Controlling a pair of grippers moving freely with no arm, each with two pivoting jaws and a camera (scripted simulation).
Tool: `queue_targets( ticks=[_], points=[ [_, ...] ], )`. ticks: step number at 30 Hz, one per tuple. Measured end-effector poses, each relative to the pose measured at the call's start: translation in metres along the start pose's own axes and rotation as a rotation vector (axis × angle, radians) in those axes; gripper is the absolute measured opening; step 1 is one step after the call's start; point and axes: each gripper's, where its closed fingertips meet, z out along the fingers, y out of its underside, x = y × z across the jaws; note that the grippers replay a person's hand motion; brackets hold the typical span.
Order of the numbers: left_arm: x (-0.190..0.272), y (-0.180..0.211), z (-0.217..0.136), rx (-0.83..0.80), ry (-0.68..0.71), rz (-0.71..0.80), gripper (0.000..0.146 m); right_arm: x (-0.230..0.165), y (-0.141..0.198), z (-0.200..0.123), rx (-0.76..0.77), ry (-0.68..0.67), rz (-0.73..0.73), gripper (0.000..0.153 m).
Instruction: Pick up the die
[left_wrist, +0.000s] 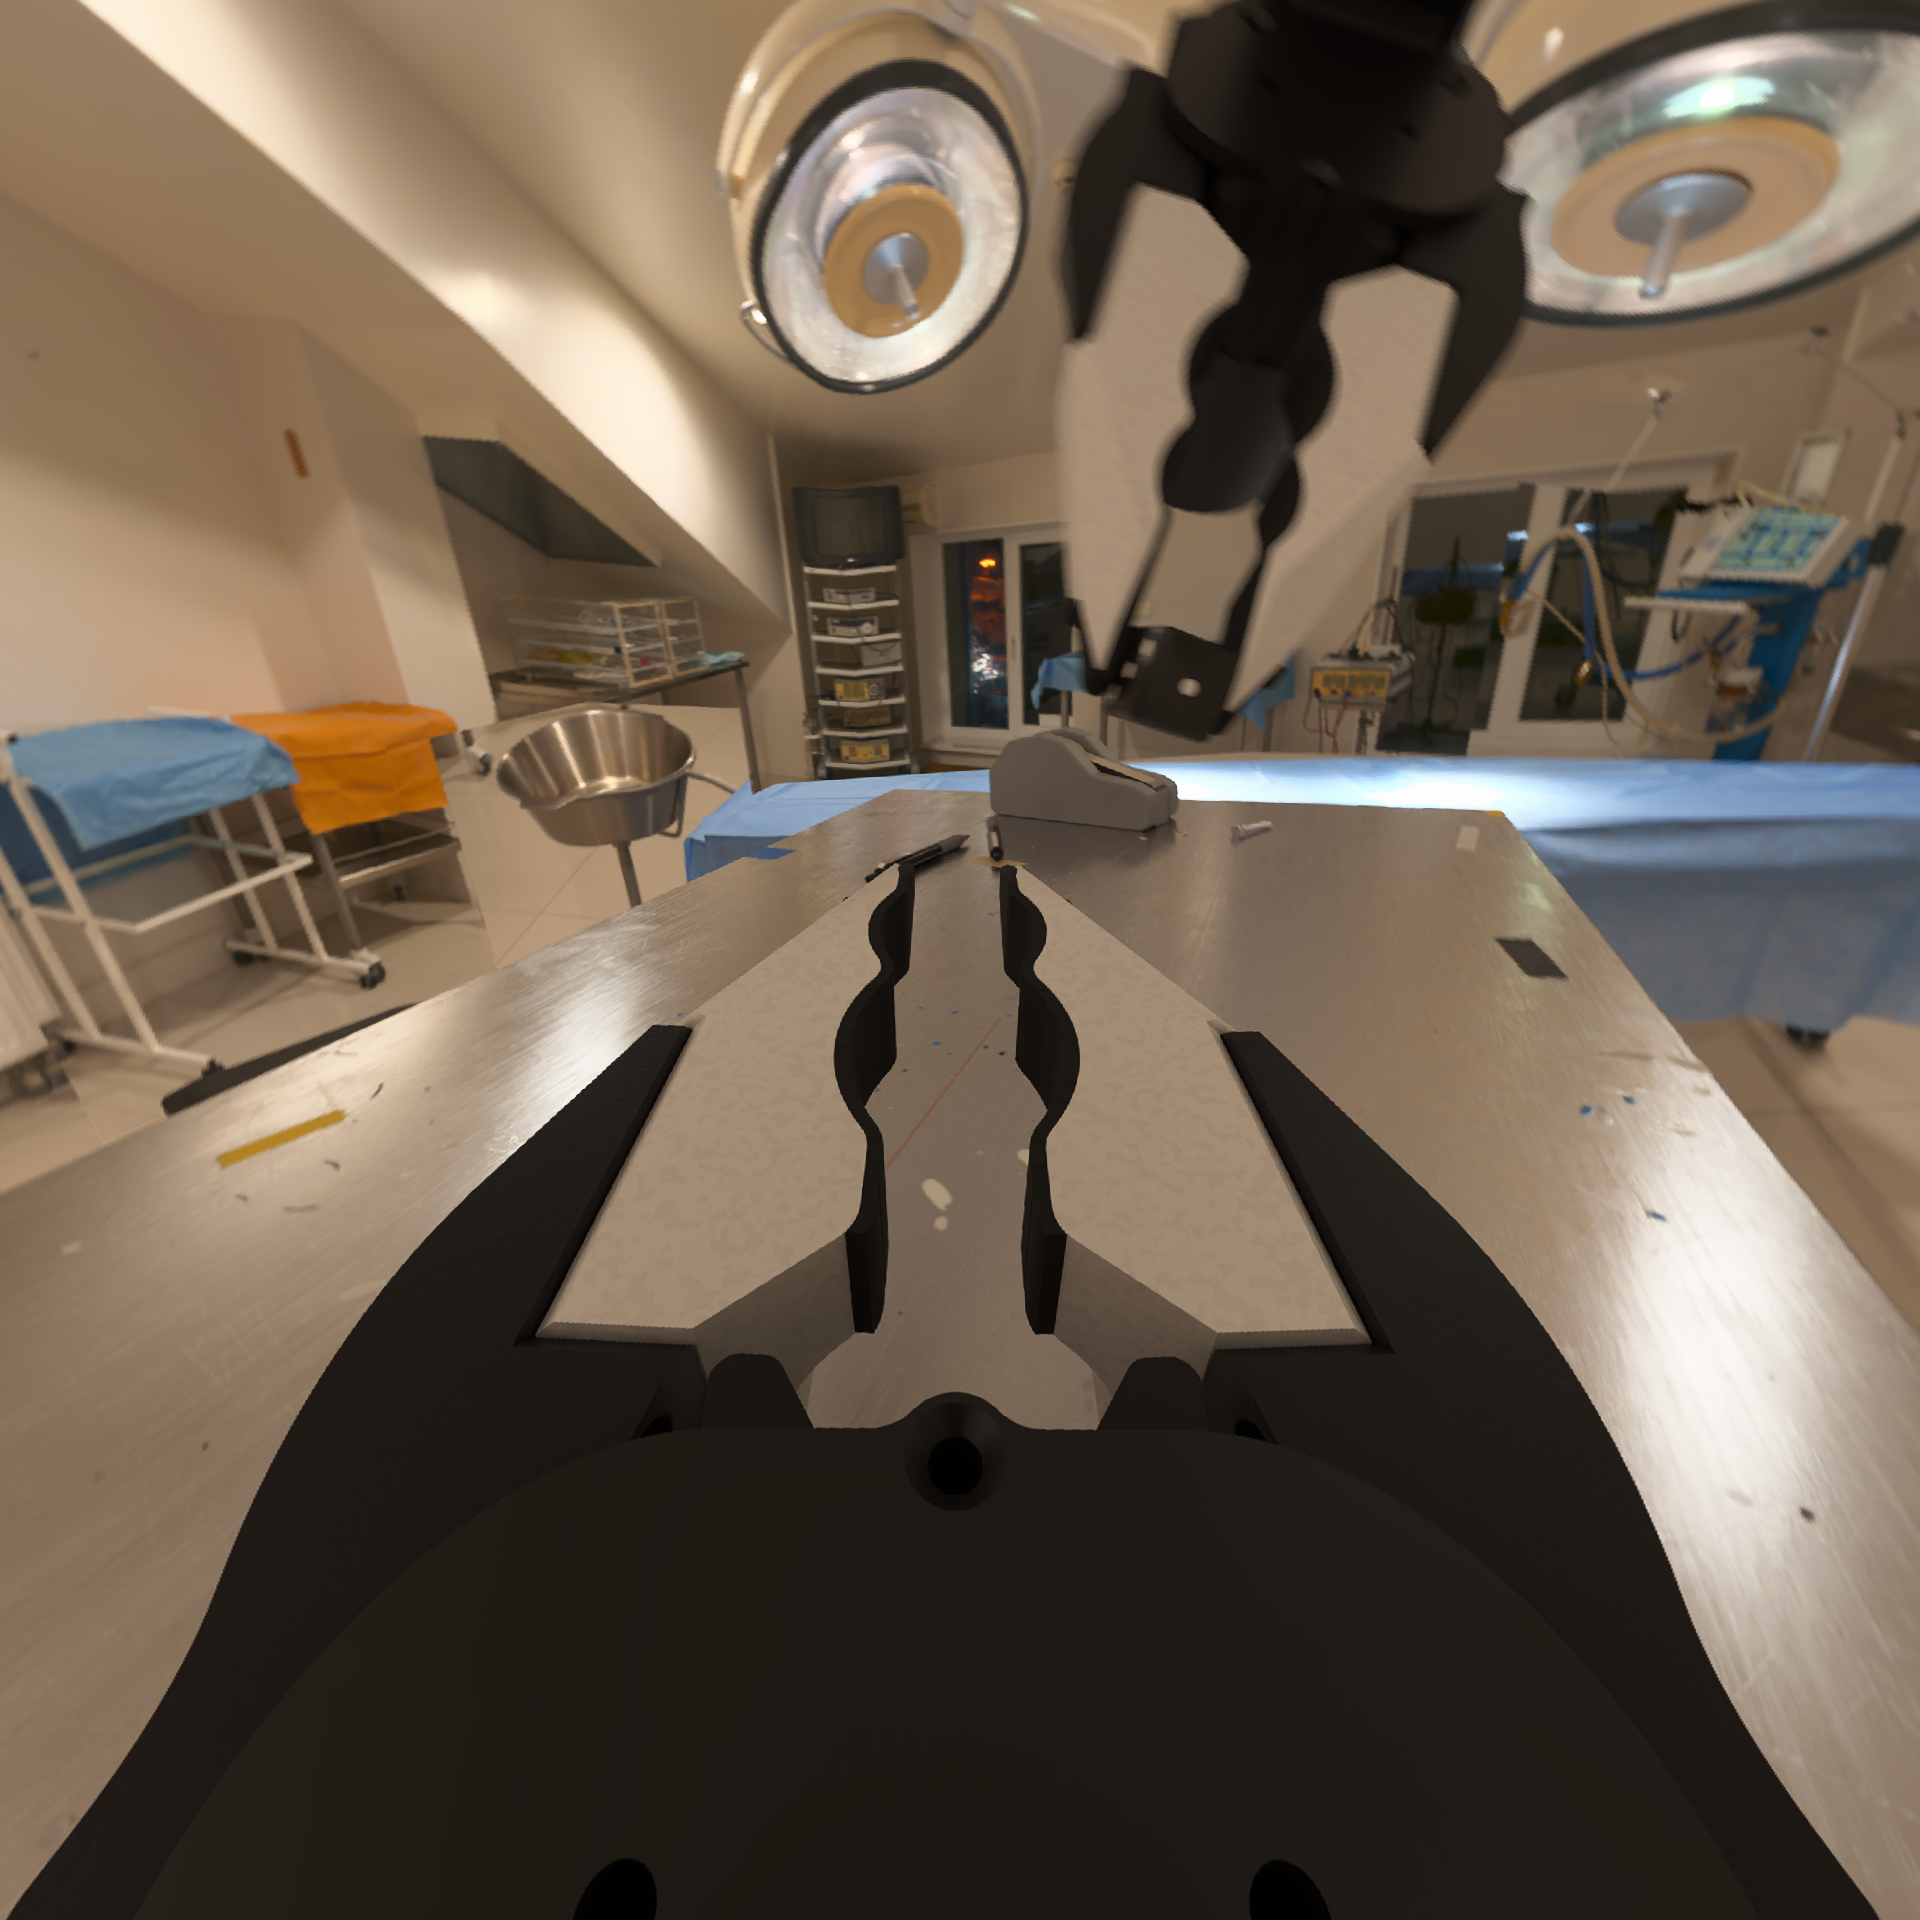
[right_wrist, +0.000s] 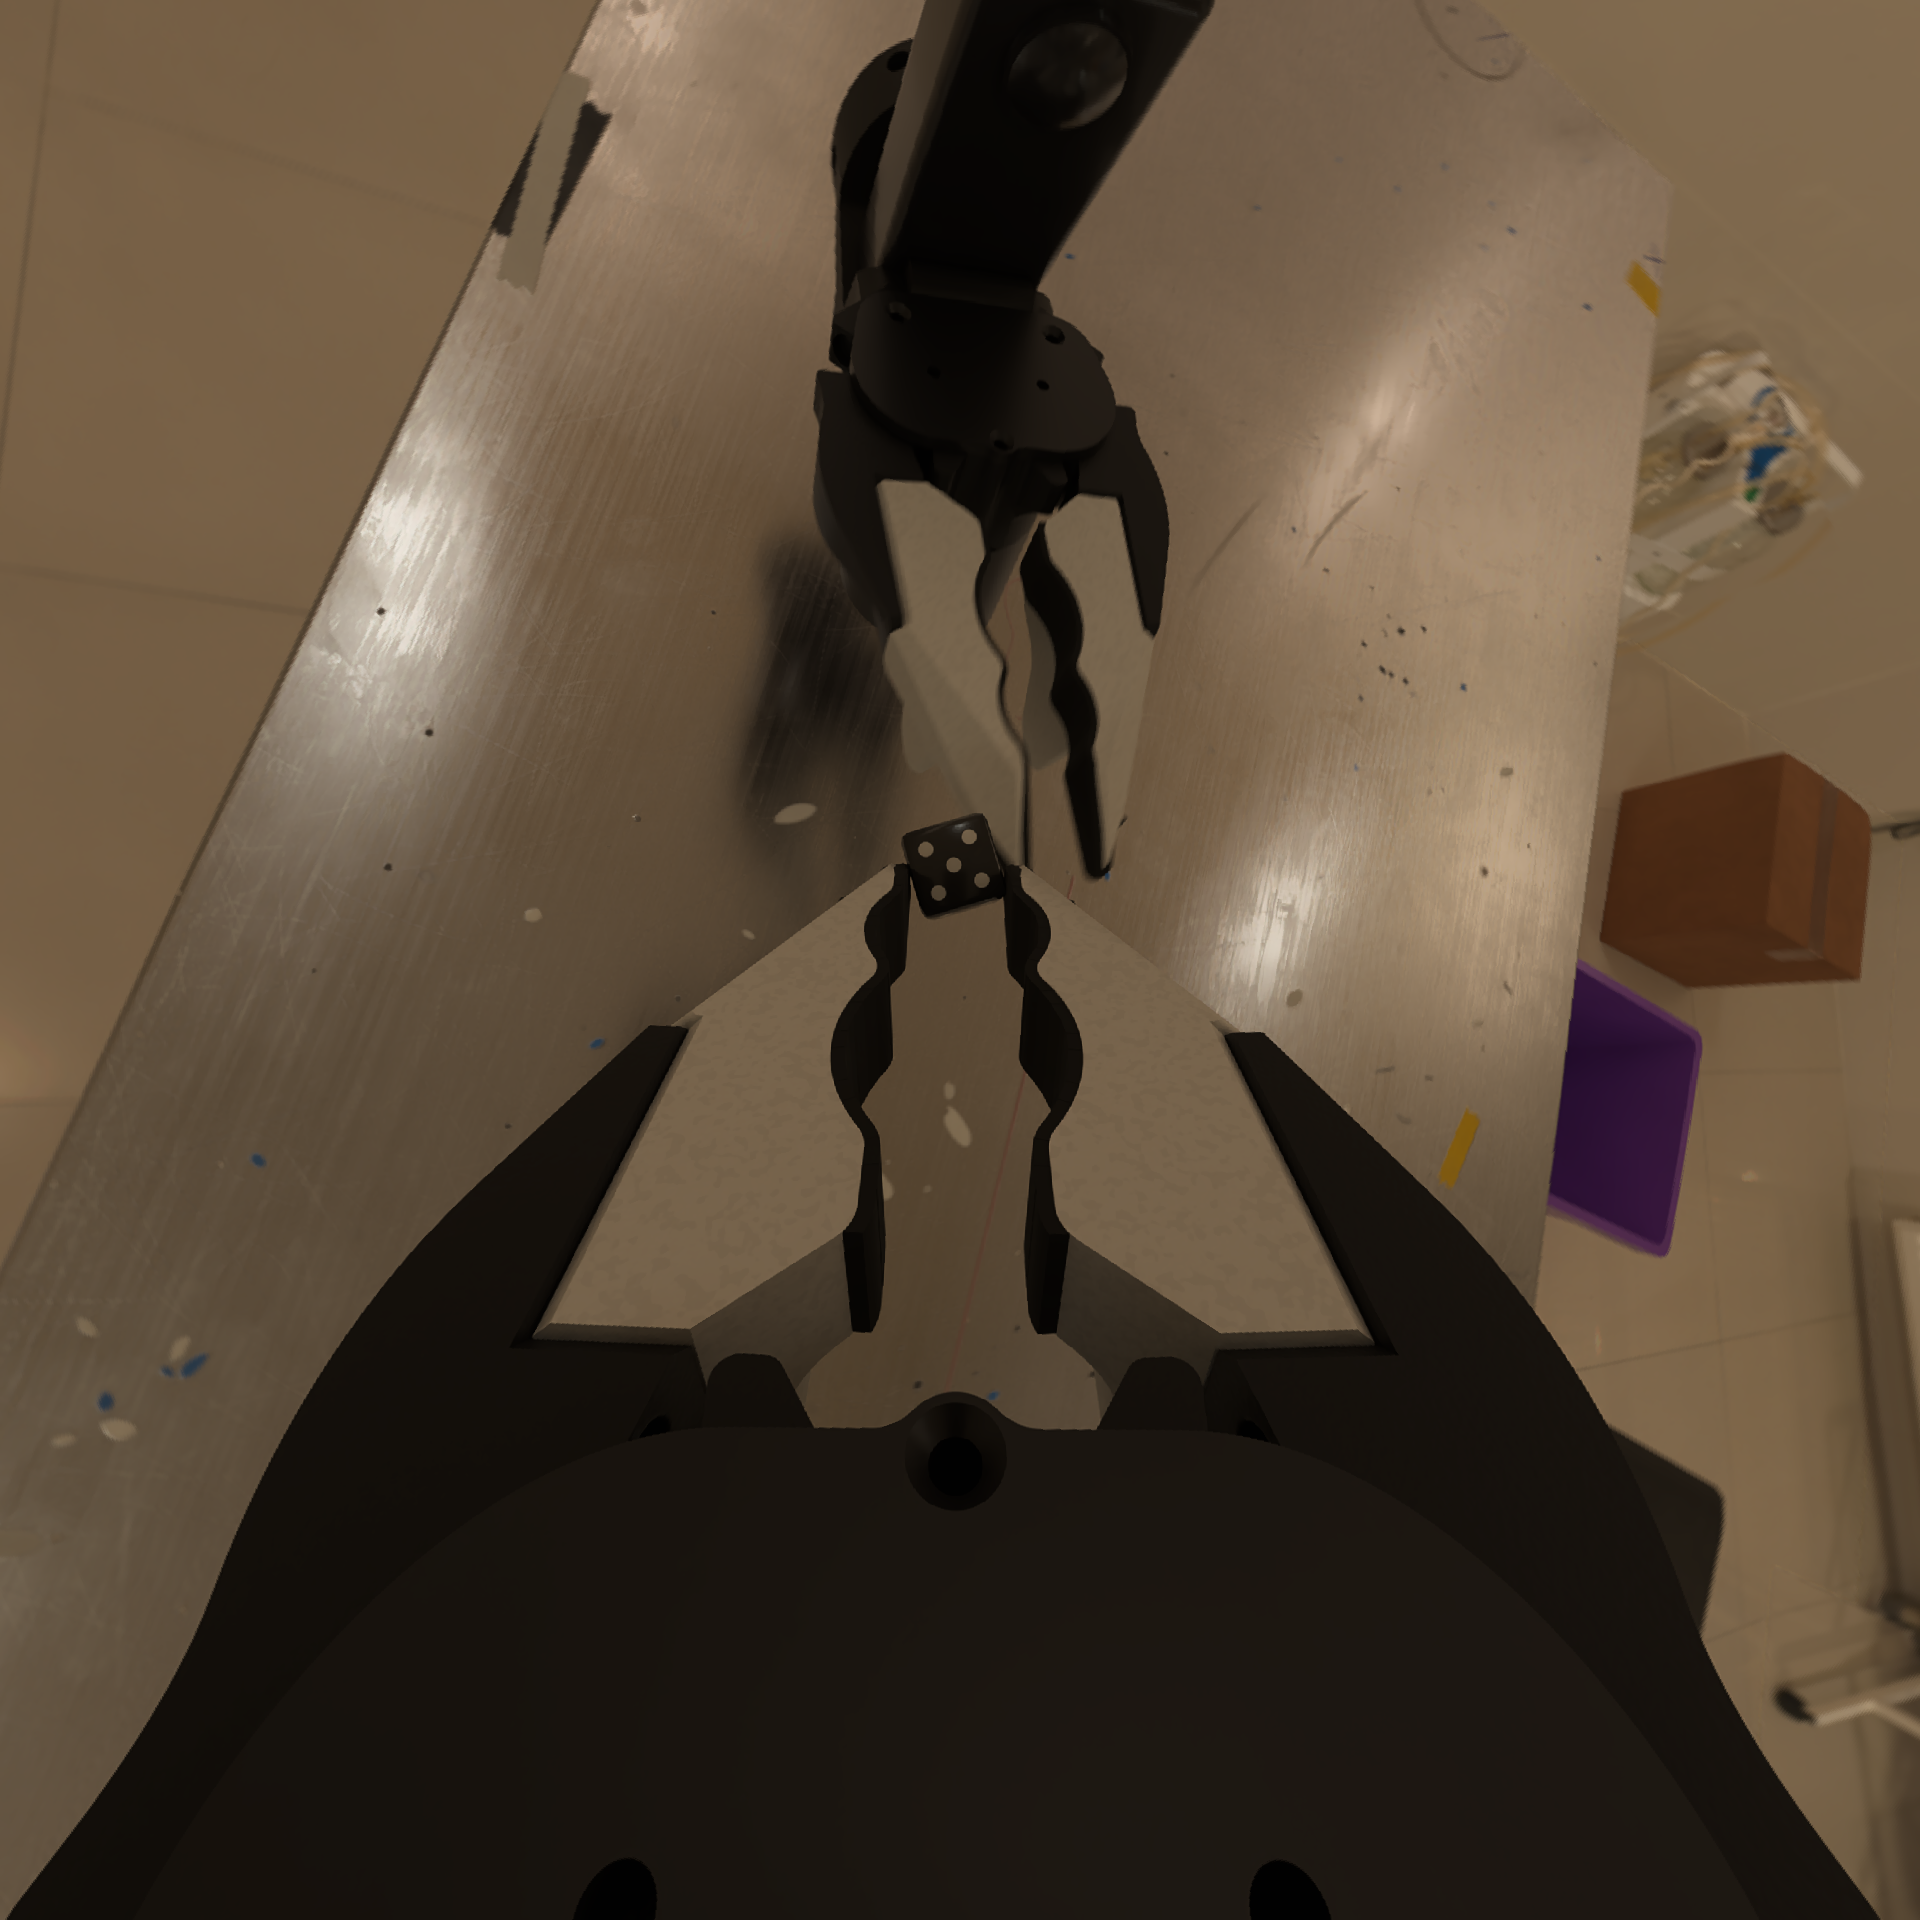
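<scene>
The die (right_wrist: 951, 864) is black with white pips. My right gripper (right_wrist: 954, 883) is shut on it at the fingertips and holds it in the air above the steel table (right_wrist: 416, 727). In the left wrist view the right gripper (left_wrist: 1172, 694) hangs high over the table's far end with the die (left_wrist: 1184, 681) between its tips. My left gripper (left_wrist: 954, 878) is low over the table, its jaws apart with nothing between them. It also shows in the right wrist view (right_wrist: 1060, 836), below and beyond the die.
A grey dispenser-like object (left_wrist: 1081, 790), a dark pen (left_wrist: 920, 854) and a small bolt (left_wrist: 1250, 829) lie at the table's far end. A brown box (right_wrist: 1735, 873) and a purple bin (right_wrist: 1621, 1122) stand on the floor beside the table.
</scene>
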Motion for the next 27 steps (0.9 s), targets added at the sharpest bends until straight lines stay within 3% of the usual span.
queue_targets(
  ticks=[6, 15, 27],
  points=[
    [0.02, -0.005, 0.001, 0.03, 0.094, 0.073, 0.016, 0.006, -0.008, 0.02, -0.066, -0.1, -0.099, 0.018],
    [0.031, -0.003, 0.002, 0.019, 0.147, 0.113, 0.016, -0.001, -0.012, 0.02, -0.081, -0.189, -0.134, 0.018],
    [0.054, 0.004, 0.002, -0.023, 0.311, 0.089, 0.016, -0.017, -0.008, 0.016, -0.131, -0.529, -0.156, 0.018]
  ],
)
